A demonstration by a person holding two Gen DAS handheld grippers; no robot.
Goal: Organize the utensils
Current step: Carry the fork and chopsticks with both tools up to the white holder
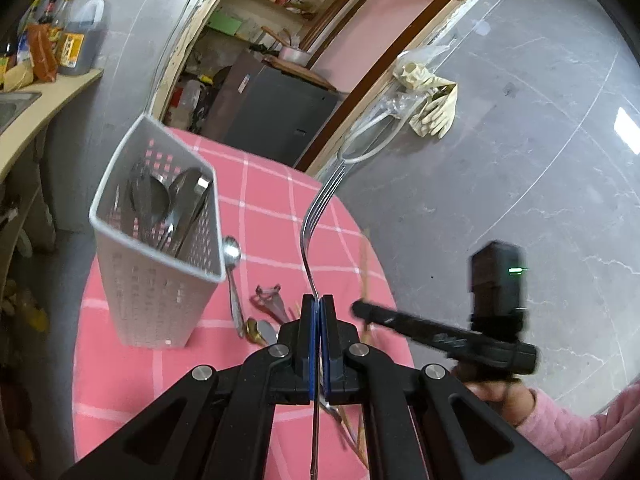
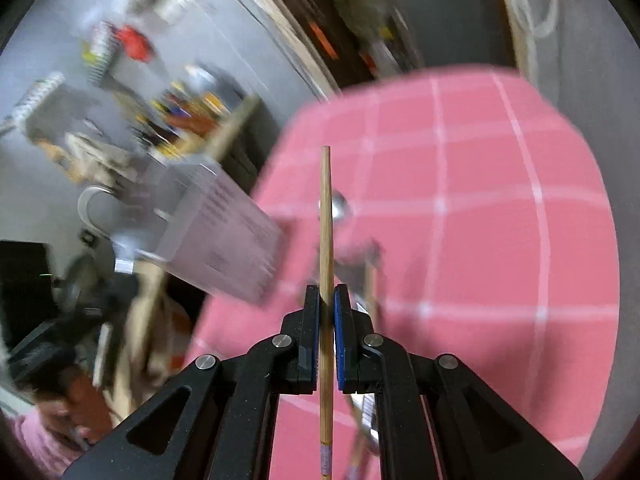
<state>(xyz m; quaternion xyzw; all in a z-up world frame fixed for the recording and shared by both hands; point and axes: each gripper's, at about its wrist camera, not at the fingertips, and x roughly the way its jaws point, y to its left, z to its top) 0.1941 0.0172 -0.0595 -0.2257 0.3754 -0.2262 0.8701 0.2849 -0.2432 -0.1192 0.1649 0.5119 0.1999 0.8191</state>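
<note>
My left gripper [image 1: 319, 305] is shut on a steel fork [image 1: 316, 216], held above the table with its tines pointing away. A white perforated utensil holder [image 1: 160, 248] stands to its left with spoons and other metal utensils inside. My right gripper [image 2: 328, 300] is shut on a wooden chopstick [image 2: 326, 216], tip pointing forward; the holder is blurred at its left [image 2: 224, 232]. The right gripper also shows in the left wrist view [image 1: 440, 336], to the right of the fork.
A round table with a pink checked cloth [image 1: 256, 184] bears a steel spoon [image 1: 232, 272], a peeler [image 1: 270, 298], a gold-tipped utensil [image 1: 260, 330] and more chopsticks [image 1: 366, 280]. A kitchen counter [image 1: 48, 96] with bottles lies far left. The right wrist view is motion-blurred.
</note>
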